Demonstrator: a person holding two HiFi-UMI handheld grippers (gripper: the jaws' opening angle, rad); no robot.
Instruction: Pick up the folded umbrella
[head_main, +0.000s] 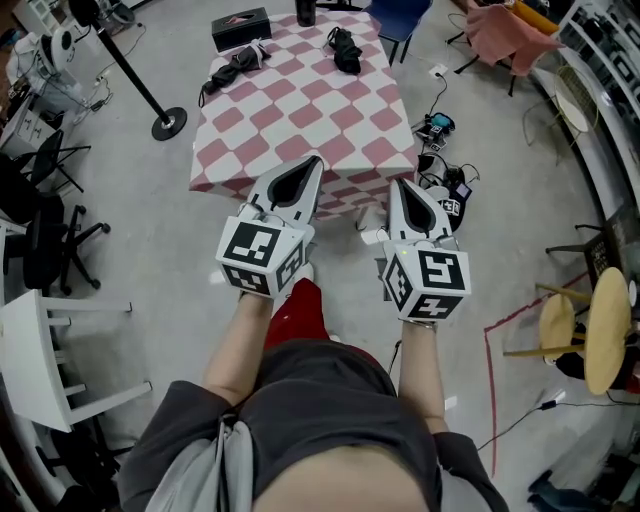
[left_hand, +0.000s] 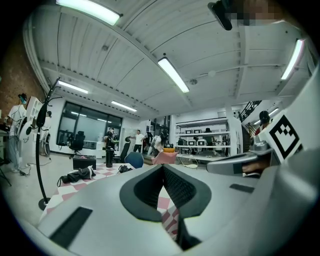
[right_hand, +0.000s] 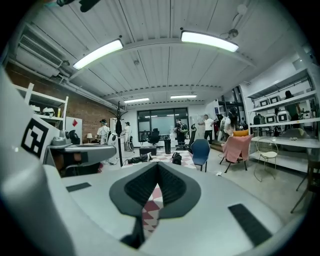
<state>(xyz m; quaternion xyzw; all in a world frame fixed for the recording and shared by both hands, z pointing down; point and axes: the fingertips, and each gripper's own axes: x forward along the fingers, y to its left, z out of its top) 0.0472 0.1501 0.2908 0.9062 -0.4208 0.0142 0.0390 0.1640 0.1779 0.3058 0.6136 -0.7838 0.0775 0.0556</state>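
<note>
Two black folded bundles lie on the red-and-white checked table (head_main: 330, 150). The left folded umbrella (head_main: 232, 68) has a white part on it; the other black bundle (head_main: 345, 50) lies farther right. My left gripper (head_main: 316, 160) hovers over the table's near edge, jaws shut, nothing between them. My right gripper (head_main: 396, 184) is just short of the table's near right corner, also shut and empty. In the left gripper view the left gripper (left_hand: 163, 166) points level over the cloth, the umbrella (left_hand: 77, 175) far to its left. In the right gripper view the right gripper (right_hand: 157, 164) faces the umbrella (right_hand: 140, 158) and the bundle (right_hand: 176, 158).
A black box (head_main: 241, 28) and a dark bottle (head_main: 305, 10) stand at the table's far edge. A stanchion base (head_main: 168, 124) is left of the table, cables and gear (head_main: 440, 125) right of it. A blue chair (right_hand: 201, 151) and a pink-draped chair (right_hand: 236, 148) stand beyond.
</note>
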